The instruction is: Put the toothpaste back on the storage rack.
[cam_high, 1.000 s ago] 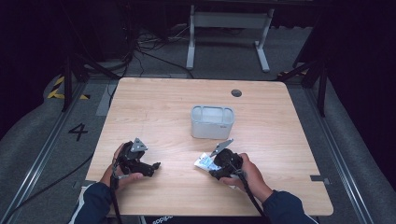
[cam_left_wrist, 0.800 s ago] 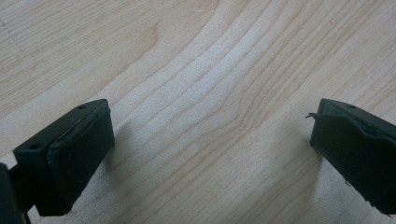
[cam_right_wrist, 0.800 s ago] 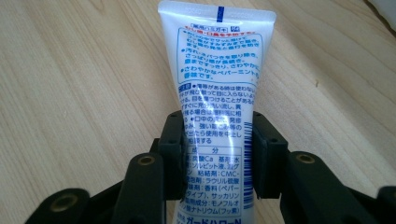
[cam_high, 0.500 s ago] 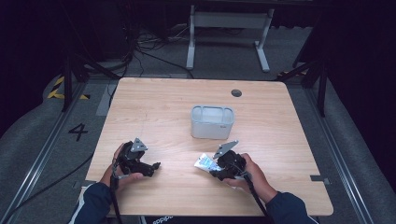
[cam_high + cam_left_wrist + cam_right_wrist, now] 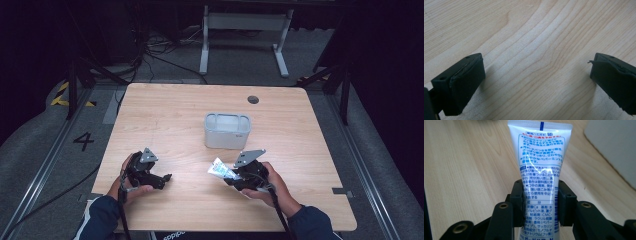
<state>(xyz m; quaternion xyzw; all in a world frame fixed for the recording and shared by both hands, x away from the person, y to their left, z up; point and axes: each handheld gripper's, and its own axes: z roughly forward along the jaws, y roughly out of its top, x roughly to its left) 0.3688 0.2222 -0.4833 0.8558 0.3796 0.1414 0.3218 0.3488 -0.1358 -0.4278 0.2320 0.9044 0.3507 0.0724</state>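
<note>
From above, we see our right gripper (image 5: 227, 176) near the table's (image 5: 310, 150) front edge, clamped on a white tube (image 5: 220, 168) whose free end points away from us and to the left. Its jaws have just been closing, and the tube is between them. The grey bin (image 5: 227, 131) stands beyond the tube and slightly to its right, apart from it, with bare wood between. That is the relation the next move turns on, in our judgement: the tube must rise and travel forward over the bin's near wall, and our right hand is clearly the nearer one. Our left gripper (image 5: 159, 178) rests well to the left on the table, clear of that path.

Along the left gripper's jaws, we see them spread wide with nothing between, just wood grain below.

Along the right gripper's jaws, the tube (image 5: 540, 165) runs straight out between the two pads, which press on its sides low on the body, so its long axis lines up with the gripper. Its crimped end is the far end. The bin (image 5: 614, 147) shows as a pale wall at upper right, not touching the tube, with open tabletop to the left for swinging.
</note>
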